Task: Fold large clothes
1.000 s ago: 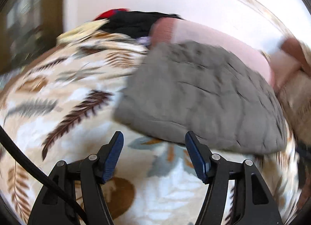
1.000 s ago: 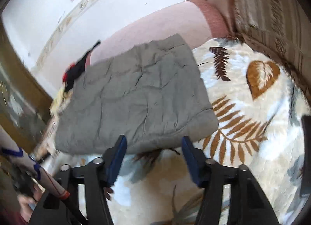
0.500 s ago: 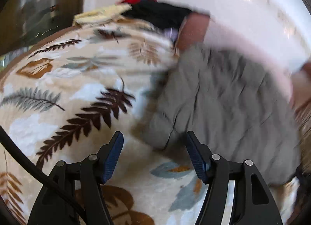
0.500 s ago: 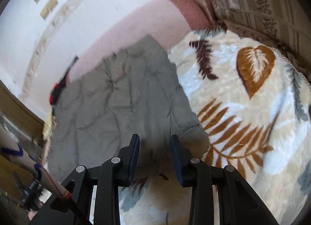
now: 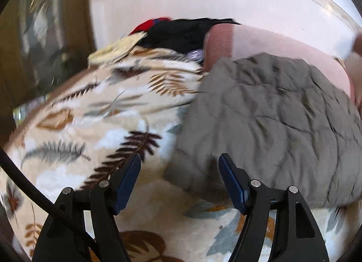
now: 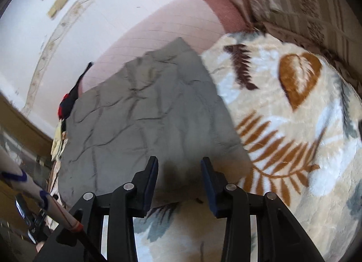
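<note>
Leaf-print blanket (image 6: pixel 294 108); folded grey garment (image 6: pixel 147 112) on it; both claws agape.

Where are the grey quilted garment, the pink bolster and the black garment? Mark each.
grey quilted garment (image 6: pixel 153 112), right wrist view, centre of its top face
pink bolster (image 6: pixel 167 26), right wrist view, its side
black garment (image 5: pixel 181 33), left wrist view, its middle

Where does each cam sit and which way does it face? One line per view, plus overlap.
Left wrist: on the left gripper, looking forward along its open fingers at the near left corner of the grey folded garment on the leaf-print blanket.
Right wrist: on the right gripper, open, facing the garment's near edge; a sleeved forearm shows lower left.
Shared: garment, blanket, pink bolster, black-and-red clothes pile.
</note>
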### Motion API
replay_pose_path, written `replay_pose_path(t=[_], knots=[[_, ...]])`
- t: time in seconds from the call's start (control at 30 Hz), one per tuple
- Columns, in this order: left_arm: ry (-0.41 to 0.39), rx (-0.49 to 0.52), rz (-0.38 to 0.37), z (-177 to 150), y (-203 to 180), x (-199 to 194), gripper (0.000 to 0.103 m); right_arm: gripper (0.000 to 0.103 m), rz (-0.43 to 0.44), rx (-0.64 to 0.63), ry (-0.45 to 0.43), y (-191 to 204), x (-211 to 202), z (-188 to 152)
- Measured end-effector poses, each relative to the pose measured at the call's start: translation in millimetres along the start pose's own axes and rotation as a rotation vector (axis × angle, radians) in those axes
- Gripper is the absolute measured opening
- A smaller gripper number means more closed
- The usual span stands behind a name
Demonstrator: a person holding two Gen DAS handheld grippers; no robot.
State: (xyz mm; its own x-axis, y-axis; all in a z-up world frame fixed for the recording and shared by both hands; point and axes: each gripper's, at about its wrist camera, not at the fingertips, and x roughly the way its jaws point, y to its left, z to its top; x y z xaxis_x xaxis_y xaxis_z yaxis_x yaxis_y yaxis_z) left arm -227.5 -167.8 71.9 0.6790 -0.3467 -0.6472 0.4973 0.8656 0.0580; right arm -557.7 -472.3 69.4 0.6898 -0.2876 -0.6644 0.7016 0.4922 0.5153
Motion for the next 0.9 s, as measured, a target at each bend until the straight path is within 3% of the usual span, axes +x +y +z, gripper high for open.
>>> replay_pose_path(t=[0.17,0.23,0.33,0.47,0.9], knots=[[-0.027,0.185,0.023,-10,-38,-2,0.071,0.047,-0.021,-0.123,0.008,31,7,-9],[-0.028,0.231,0.036,-14,-48,0,0.071,0.055,-0.044,-0.159,0.018,37,12,-13],[-0.041,0.274,0.054,-18,-57,0,0.071,0.055,-0.068,-0.167,0.042,37,22,-17],[-0.048,0.3,0.067,-21,-63,0,0.071,0.055,-0.09,-0.151,0.085,30,37,-21],[-0.052,0.322,0.08,-24,-69,-2,0.071,0.059,-0.113,-0.182,0.089,36,40,-24]])
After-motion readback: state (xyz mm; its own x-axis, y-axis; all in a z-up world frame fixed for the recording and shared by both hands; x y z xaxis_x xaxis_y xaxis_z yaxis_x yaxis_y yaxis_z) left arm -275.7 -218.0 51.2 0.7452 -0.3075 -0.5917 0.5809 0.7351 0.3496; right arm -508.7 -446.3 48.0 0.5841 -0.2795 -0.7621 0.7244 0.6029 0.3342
